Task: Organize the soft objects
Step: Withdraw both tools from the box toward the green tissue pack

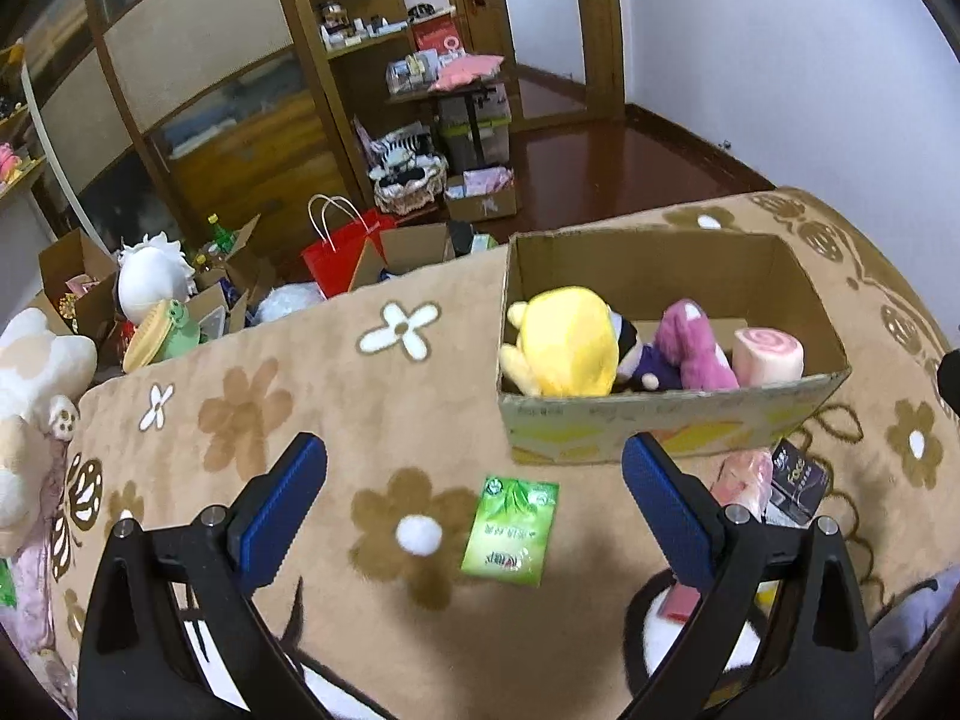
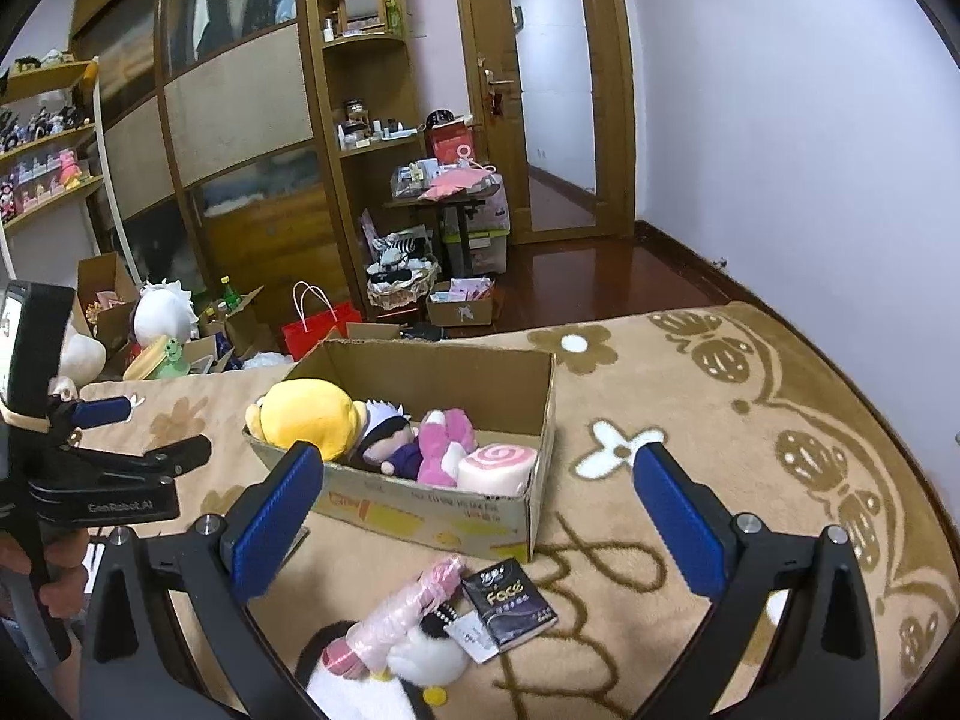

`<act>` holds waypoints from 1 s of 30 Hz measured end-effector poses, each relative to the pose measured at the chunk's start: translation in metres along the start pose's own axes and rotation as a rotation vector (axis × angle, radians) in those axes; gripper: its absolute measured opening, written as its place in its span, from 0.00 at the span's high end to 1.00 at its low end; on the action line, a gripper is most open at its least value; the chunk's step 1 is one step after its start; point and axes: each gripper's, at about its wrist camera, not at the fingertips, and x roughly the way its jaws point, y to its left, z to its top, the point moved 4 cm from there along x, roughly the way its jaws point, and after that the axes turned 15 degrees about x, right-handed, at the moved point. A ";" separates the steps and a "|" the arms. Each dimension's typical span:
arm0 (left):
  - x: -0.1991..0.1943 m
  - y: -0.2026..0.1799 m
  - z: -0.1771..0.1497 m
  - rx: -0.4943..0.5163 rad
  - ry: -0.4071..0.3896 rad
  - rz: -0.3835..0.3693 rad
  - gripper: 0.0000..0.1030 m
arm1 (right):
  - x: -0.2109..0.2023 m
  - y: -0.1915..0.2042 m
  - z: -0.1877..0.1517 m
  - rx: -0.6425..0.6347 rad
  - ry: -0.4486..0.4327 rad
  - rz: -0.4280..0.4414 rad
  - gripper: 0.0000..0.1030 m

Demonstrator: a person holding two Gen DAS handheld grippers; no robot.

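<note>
A cardboard box point(image 1: 672, 438) point(image 2: 432, 516) stands on the flowered beige blanket. In it lie a yellow plush point(image 1: 564, 342) point(image 2: 312, 414), a purple doll point(image 1: 639, 363) point(image 2: 390, 444), a pink plush point(image 1: 690, 345) point(image 2: 444, 444) and a pink swirl roll cushion point(image 1: 768, 357) point(image 2: 498, 468). My left gripper point(image 1: 474, 480) is open above a green tissue pack point(image 1: 513, 531). My right gripper point(image 2: 480, 492) is open above a black-and-white penguin plush point(image 2: 390, 666), a pink wrapped item point(image 2: 402, 612) and a black tissue pack point(image 2: 510, 600). The left gripper shows at the left edge of the right wrist view point(image 2: 108, 426).
The blanket point(image 1: 360, 396) ends at its far edge, with floor beyond. On the floor are a red bag point(image 1: 342, 252), open cartons, a white plush point(image 1: 150, 276) and a basket point(image 1: 411, 180). A large cream plush point(image 1: 30, 396) sits at the left. Wardrobe and shelves stand behind.
</note>
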 end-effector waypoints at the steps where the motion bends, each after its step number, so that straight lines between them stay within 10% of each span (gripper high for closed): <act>1: 0.001 0.000 -0.001 -0.002 0.009 -0.006 0.05 | 0.000 -0.001 -0.001 0.004 0.006 0.000 0.00; 30: 0.079 -0.006 -0.031 -0.043 0.295 -0.085 0.05 | 0.073 -0.015 -0.038 0.030 0.212 -0.046 0.00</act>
